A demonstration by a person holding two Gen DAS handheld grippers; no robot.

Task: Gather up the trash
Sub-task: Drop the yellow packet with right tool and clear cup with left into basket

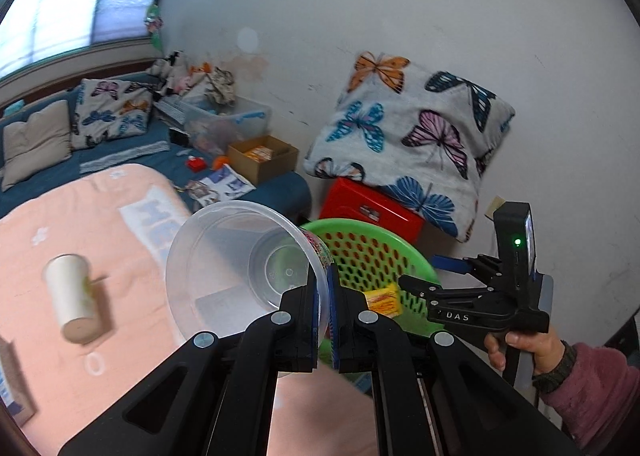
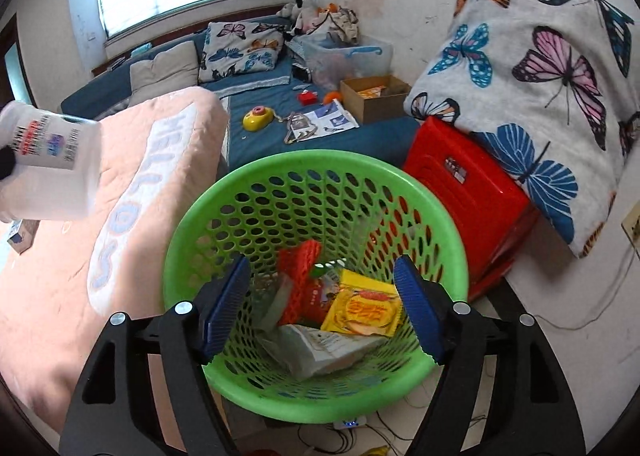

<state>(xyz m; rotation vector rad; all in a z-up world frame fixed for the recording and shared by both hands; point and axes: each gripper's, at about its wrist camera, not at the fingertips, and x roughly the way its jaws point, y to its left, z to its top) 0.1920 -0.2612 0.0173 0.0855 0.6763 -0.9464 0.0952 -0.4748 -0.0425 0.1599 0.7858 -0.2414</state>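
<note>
pinching the rim of a clear plastic cup (image 1: 244, 272), the left gripper (image 1: 325, 296) has its blue pads (image 1: 314, 298) closed on the cup wall, one pad inside and one outside, with the cup tipped on its side and its open mouth facing the camera. beyond it stands the green perforated basket (image 1: 372, 252), with a yellow snack wrapper (image 1: 384, 298) showing. a white paper cup (image 1: 72, 298) lies on its side on the pink blanket (image 1: 100, 216), well apart from the basket. the right gripper (image 1: 436, 274) is held over the basket's far rim.

from the right wrist view, the right gripper (image 2: 322, 310) hangs above the green basket (image 2: 200, 224) with its fingers (image 2: 226, 306) spread wide and nothing between them. inside lie a yellow snack wrapper (image 2: 362, 312), red netting (image 2: 300, 268) and a crumpled white bag (image 2: 324, 348). the plastic cup (image 2: 50, 168) shows at the left edge, above the blanket (image 2: 52, 296).
</note>
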